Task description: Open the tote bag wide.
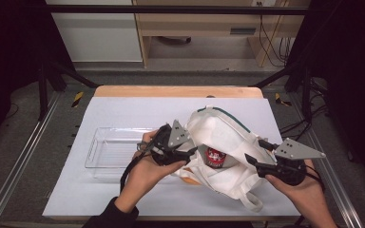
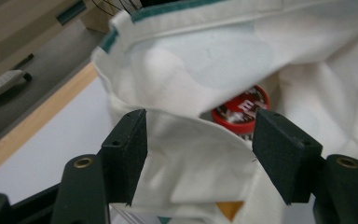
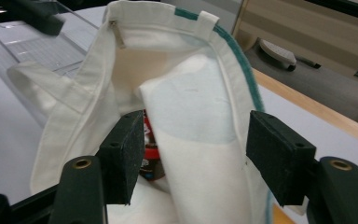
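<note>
Both tongs standing apart, gripping nothing. Left gripper (image 1: 186,153) sitting at the left edge of the white cloth bag (image 1: 223,137), jaws wide, bag fabric lying between the pads (image 2: 128,154) without being pinched. Right gripper (image 1: 255,153) pointing at the bag's right side, jaws likewise wide, a fold of cloth rising between the pads (image 3: 123,156), not pressed. Bag lying mid-table, slightly right of centre, mouth gaping toward the near side, green trim (image 3: 240,56) running along the rim, one handle (image 1: 253,202) trailing near. Red-lidded jar (image 1: 215,157) resting inside the bag, lid (image 2: 242,112) showing through the opening. Clear plastic tray (image 1: 109,149) lying just left of the bag, behind the left hand (image 1: 145,171). White table mat (image 1: 123,109) lying under everything, wooden table edge (image 1: 178,91) showing at the far side.
</note>
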